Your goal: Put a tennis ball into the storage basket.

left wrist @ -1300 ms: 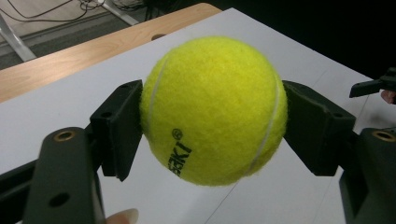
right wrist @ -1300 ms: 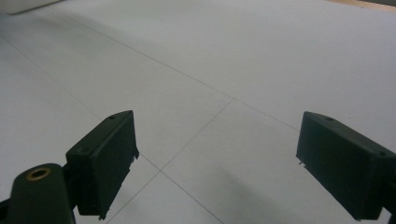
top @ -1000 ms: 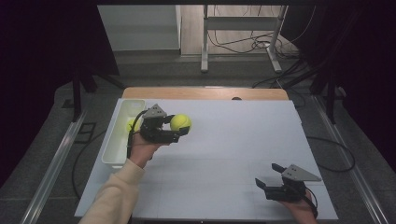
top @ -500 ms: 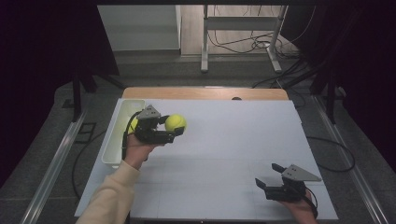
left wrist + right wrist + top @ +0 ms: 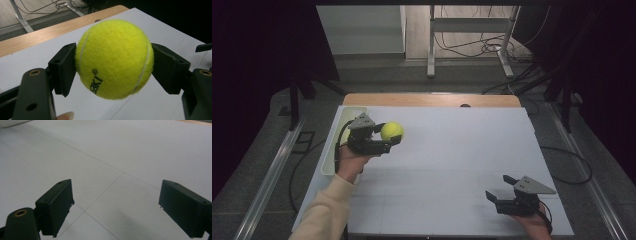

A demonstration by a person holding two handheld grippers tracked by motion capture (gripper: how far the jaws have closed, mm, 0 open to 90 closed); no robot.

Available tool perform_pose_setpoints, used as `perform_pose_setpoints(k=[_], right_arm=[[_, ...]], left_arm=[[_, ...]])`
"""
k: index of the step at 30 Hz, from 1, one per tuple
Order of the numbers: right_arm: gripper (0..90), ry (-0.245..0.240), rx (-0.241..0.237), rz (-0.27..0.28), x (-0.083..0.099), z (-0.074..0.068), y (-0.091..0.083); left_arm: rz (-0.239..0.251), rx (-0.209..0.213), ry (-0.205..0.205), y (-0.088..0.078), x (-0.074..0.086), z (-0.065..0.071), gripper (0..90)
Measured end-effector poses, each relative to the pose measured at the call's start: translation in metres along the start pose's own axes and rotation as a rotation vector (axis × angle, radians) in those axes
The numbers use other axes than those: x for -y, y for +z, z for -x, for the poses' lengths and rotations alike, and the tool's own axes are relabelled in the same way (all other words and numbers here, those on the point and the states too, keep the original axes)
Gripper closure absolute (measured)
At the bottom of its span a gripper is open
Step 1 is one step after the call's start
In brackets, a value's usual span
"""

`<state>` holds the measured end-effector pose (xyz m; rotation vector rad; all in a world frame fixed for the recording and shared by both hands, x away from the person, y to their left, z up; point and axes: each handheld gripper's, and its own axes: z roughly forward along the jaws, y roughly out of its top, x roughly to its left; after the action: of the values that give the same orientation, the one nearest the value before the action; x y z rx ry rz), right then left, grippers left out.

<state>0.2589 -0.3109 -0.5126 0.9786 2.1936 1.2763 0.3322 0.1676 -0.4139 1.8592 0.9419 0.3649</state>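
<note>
Nearest, the right tool point(image 5: 501, 194) rests on the white counter point(image 5: 452, 165), jaws apart around nothing. Farther off, the left tool point(image 5: 388, 141) clamps a fuzzy yellow tennis ball point(image 5: 392, 131) above the counter, beside the white plastic bin point(image 5: 343, 131). Mid-carry, probably; next comes lowering and releasing.

left gripper point(image 5: 388, 140): middle left of the high view, held level, jaws pointing right, clamped tight on something round
left arm: cream sleeve coming up from the bottom edge
right gripper point(image 5: 501, 190): lower right, jaws spread wide, nothing between them, pointing left
</note>
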Motion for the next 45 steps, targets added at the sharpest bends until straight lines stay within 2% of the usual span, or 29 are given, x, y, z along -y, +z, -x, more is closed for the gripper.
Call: perform_pose_setpoints(k=[13, 45], right_arm=[[12.6, 0.000, -0.001, -0.001, 0.000, 0.000, 0.000], [12.6, 0.002, 0.005, -0.002, 0.000, 0.000, 0.000]], left_arm=[[0.000, -0.017, -0.004, -0.009, 0.005, -0.004, 26.6], [0.034, -0.085, -0.052, -0.043, 0.016, -0.027, 26.6]])
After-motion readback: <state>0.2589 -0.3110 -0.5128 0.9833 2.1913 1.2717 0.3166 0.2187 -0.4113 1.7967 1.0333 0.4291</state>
